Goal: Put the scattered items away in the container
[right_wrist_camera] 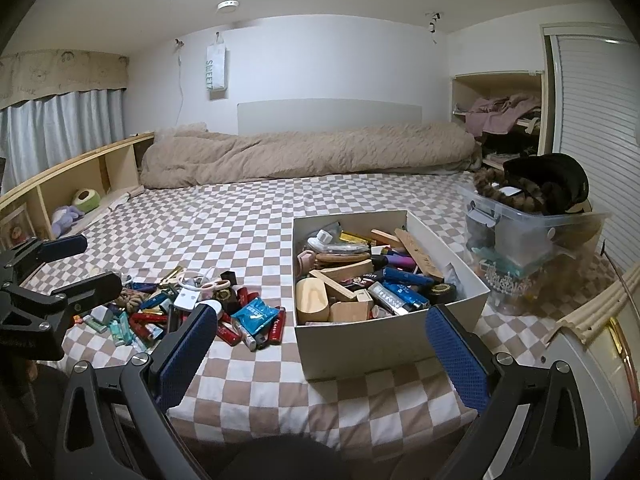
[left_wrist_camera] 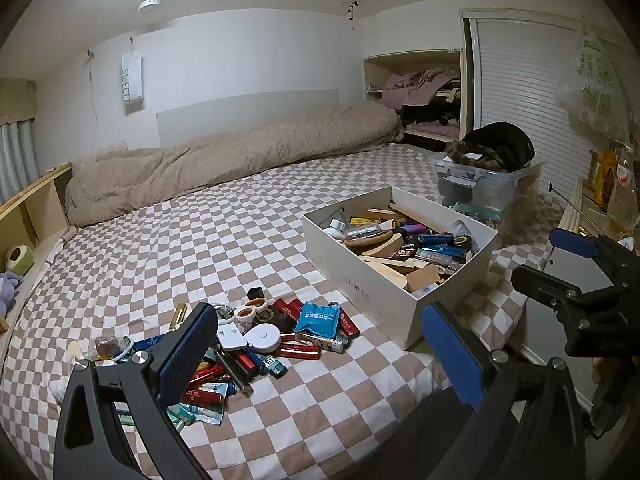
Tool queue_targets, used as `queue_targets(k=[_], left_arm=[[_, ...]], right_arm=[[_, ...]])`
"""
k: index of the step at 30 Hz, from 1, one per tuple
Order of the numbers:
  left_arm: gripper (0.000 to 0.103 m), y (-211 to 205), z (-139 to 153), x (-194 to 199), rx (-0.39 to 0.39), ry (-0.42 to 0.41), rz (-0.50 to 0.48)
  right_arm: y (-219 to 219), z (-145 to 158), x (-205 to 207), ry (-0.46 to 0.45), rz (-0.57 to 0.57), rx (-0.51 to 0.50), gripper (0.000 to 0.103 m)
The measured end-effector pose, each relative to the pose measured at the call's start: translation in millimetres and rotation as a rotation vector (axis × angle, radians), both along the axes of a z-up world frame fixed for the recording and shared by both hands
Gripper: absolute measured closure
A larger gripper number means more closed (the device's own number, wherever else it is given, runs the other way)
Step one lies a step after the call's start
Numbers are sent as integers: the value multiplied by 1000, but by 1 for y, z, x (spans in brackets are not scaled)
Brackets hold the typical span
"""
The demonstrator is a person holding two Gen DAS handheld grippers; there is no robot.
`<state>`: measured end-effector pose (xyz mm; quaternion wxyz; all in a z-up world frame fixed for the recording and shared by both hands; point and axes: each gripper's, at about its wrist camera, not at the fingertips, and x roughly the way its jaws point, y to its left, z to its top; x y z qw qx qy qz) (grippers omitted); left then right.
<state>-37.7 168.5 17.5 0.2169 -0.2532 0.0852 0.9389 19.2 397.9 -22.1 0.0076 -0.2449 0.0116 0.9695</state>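
Note:
A white cardboard box point(left_wrist_camera: 372, 280) point(right_wrist_camera: 360, 340) stands on the checked bed, partly filled with small items. A pile of scattered items point(left_wrist_camera: 256, 336) point(right_wrist_camera: 192, 308) lies on the bed to its left: red tubes, a blue packet point(left_wrist_camera: 318, 318) point(right_wrist_camera: 254, 312), white round cases, tape rolls. My left gripper point(left_wrist_camera: 320, 352) is open and empty, held above the bed's near edge between pile and box. My right gripper point(right_wrist_camera: 320, 344) is open and empty, in front of the box's near wall. Each gripper shows at the edge of the other's view point(left_wrist_camera: 560, 264) point(right_wrist_camera: 76, 264).
A clear plastic bin point(left_wrist_camera: 480, 184) point(right_wrist_camera: 532, 232) with dark furry clothing stands behind the box to the right. A rolled beige duvet point(left_wrist_camera: 224, 160) point(right_wrist_camera: 304, 152) lies along the far side. Wooden shelving point(right_wrist_camera: 80, 180) runs along the left edge. A white cabinet point(right_wrist_camera: 592, 360) is at right.

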Motion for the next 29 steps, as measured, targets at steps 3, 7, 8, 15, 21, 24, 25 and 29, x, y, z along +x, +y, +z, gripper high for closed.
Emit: queue_targets(k=[3, 7, 8, 15, 21, 24, 25, 29], left_arm=[[0, 0, 0, 0, 0, -4, 0], [0, 1, -1, 0, -3, -8, -4], [0, 1, -1, 0, -3, -8, -4], [0, 1, -1, 0, 13, -12, -5], [0, 1, -2, 0, 11, -17, -4], [0, -3, -2, -2, 32, -36, 3], [0, -4, -2, -2, 37, -39, 5], [0, -6, -1, -1, 32, -28, 16]], right_arm=[[-1, 0, 0, 0, 1, 2, 0], [-1, 0, 0, 0, 0, 4, 0], [-1, 0, 0, 0, 0, 4, 0], [-2, 0, 1, -2, 2, 15, 0], [-1, 1, 0, -2, 0, 14, 0], [-1, 1, 0, -2, 0, 13, 0], [-1, 2, 0, -2, 0, 13, 0], [-2, 2, 1, -3, -1, 18, 0]])
